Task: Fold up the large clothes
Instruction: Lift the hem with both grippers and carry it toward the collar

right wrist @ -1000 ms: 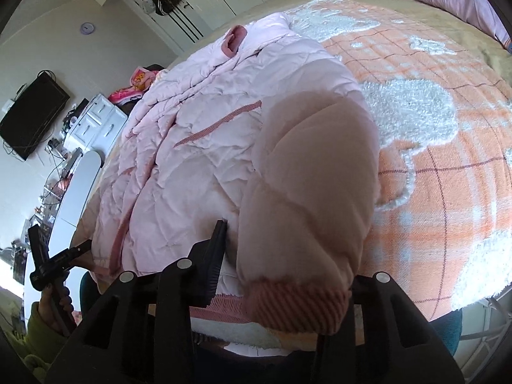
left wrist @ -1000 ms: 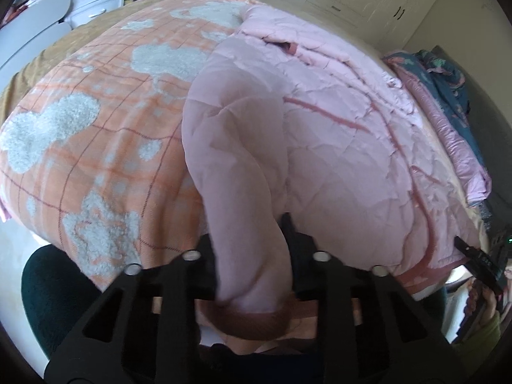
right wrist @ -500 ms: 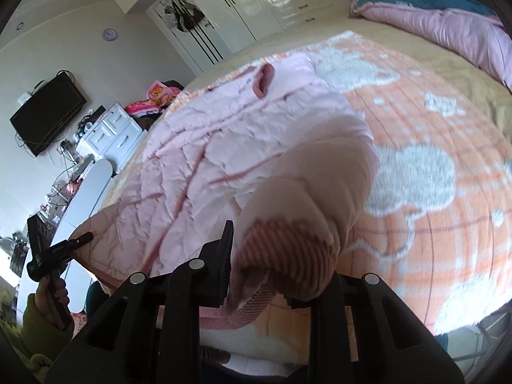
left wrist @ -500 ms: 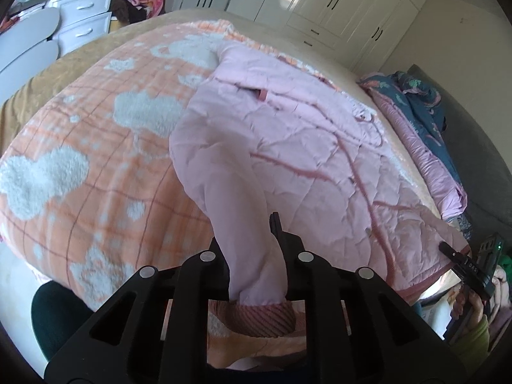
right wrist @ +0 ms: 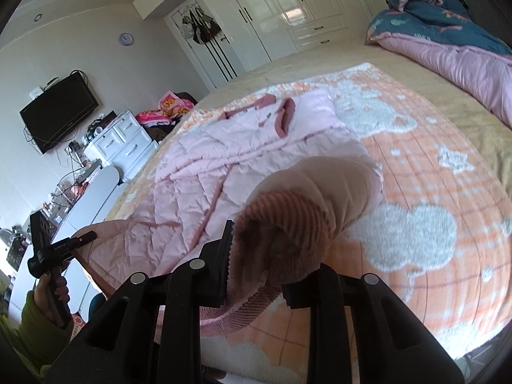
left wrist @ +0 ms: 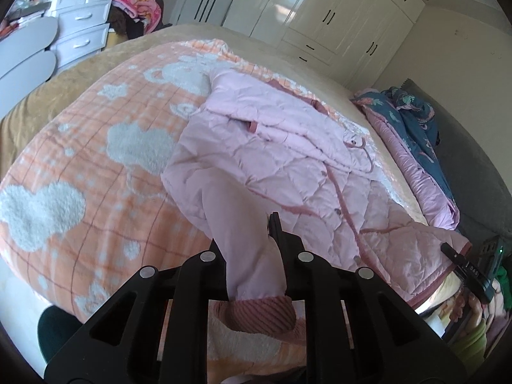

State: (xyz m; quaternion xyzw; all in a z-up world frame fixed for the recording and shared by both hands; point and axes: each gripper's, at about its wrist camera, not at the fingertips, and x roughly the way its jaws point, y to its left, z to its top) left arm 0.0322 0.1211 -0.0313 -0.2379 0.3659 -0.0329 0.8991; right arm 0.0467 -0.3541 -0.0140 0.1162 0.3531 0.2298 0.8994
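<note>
1. Pink quilted jacket lies spread on the orange blanket, ahead of both grippers; collar end is the far end.
2. We hold the left gripper clamped on one sleeve. The sleeve runs up from the jacket body into the jaws; its ribbed cuff hangs just behind the fingers.
3. We hold the right gripper clamped on the other sleeve, near its ribbed cuff. The cuff's opening faces the camera, bunched between the fingers.
4. In the right view, the left gripper shows far to the left, at the jacket's hem corner.
5. Beyond the jacket: white wardrobe. Right of the right gripper: a folded quilt, blue over pink.
6. Left of the left gripper: white drawers. A TV hangs on the wall.
</note>
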